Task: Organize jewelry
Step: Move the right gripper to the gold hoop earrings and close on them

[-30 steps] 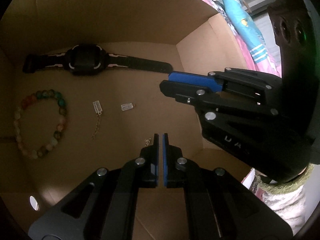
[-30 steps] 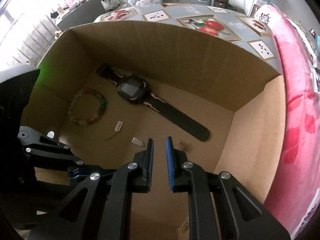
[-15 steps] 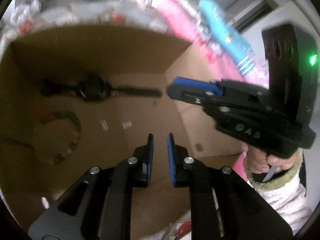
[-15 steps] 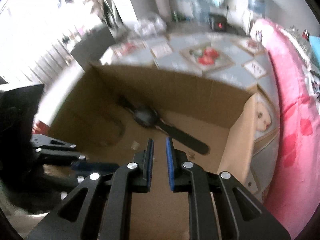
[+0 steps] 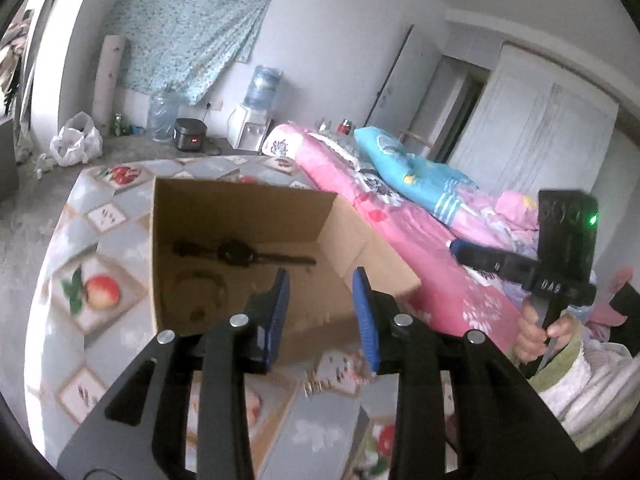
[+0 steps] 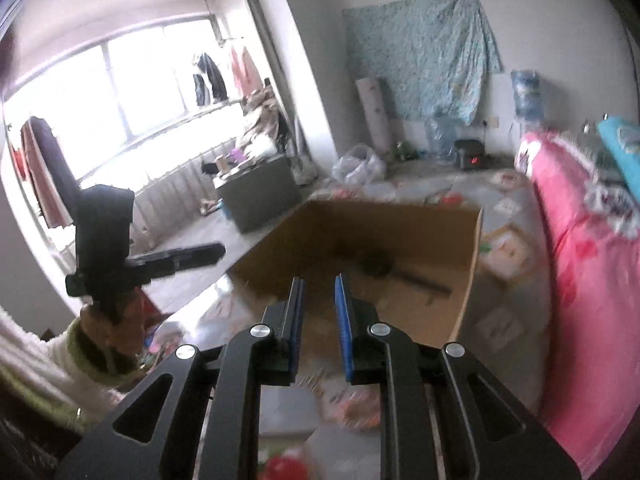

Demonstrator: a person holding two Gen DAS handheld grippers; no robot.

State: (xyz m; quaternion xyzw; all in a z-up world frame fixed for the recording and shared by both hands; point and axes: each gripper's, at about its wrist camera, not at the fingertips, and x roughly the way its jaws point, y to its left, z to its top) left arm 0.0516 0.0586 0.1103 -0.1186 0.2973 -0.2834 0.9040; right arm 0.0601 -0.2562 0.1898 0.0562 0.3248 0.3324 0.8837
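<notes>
Left wrist view: left gripper [image 5: 322, 312] up above near edge of cardboard box [image 5: 248, 200], jaws spread wide, nothing held. Inside box: watch [image 5: 240, 254] flat along far wall, bead bracelet [image 5: 200, 284] just nearer, blurred. Smaller pieces too faint to make out.

Right wrist view: right gripper [image 6: 319, 314] also high, jaws parted, empty. Box sits on patterned tablecloth [image 6: 500, 248], pink bedding [image 6: 580, 272] beside.

Judgement: jewelry in box, both claws clear; looks like closing stage. Next move, if any: descend, pinch small pieces carefully.

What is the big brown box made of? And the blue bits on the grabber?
The box looks like plain matte cardboard: brown, with thin folded walls. The blue pads on the left gripper look like rubber or soft plastic, though that is uncertain.
</notes>
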